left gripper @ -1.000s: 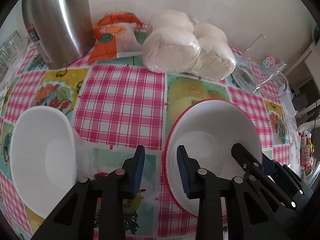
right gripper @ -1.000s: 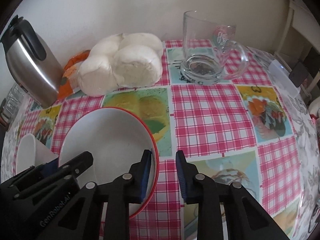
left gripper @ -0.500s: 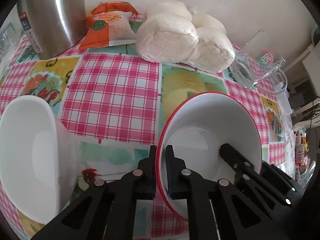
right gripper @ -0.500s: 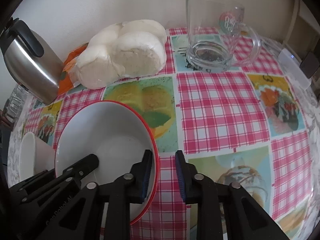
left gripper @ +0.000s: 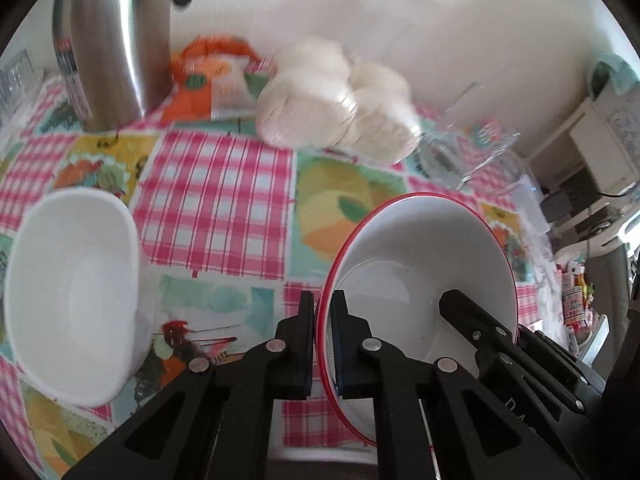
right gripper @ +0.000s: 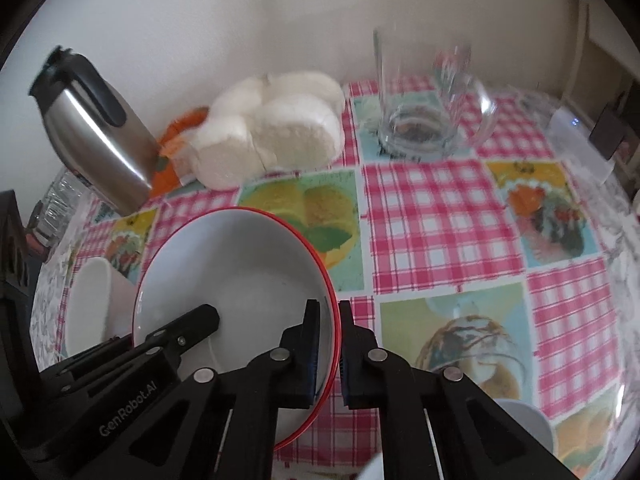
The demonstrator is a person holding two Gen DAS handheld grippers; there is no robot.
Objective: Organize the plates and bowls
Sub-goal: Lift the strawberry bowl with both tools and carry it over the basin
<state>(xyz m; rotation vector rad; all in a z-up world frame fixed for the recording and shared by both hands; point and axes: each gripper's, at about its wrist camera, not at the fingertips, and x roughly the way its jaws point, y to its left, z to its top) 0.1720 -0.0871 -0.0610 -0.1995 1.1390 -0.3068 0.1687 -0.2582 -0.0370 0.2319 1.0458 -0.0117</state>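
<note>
A white bowl with a red rim (left gripper: 420,260) (right gripper: 240,272) hangs tilted just above the checked tablecloth, held from both sides. My left gripper (left gripper: 323,314) is shut on its left rim, one pad inside and one outside. On the opposite rim my right gripper (right gripper: 329,320) has its jaws closing, and the pads pinch the red edge. Each view shows the other gripper's finger reaching into the bowl. To the left, a plain white bowl (left gripper: 72,300) (right gripper: 88,304) stands on the cloth, apart from both grippers.
At the back by the wall are a steel thermos (left gripper: 112,40) (right gripper: 96,132), an orange packet (left gripper: 208,76), a bag of white buns (left gripper: 332,108) (right gripper: 272,136) and a glass mug (right gripper: 424,96). Another white dish (right gripper: 524,420) peeks in at the near right.
Both grippers went from open around the red-rimmed bowl's rim to shut on it. The bowl has since risen a little and tilted.
</note>
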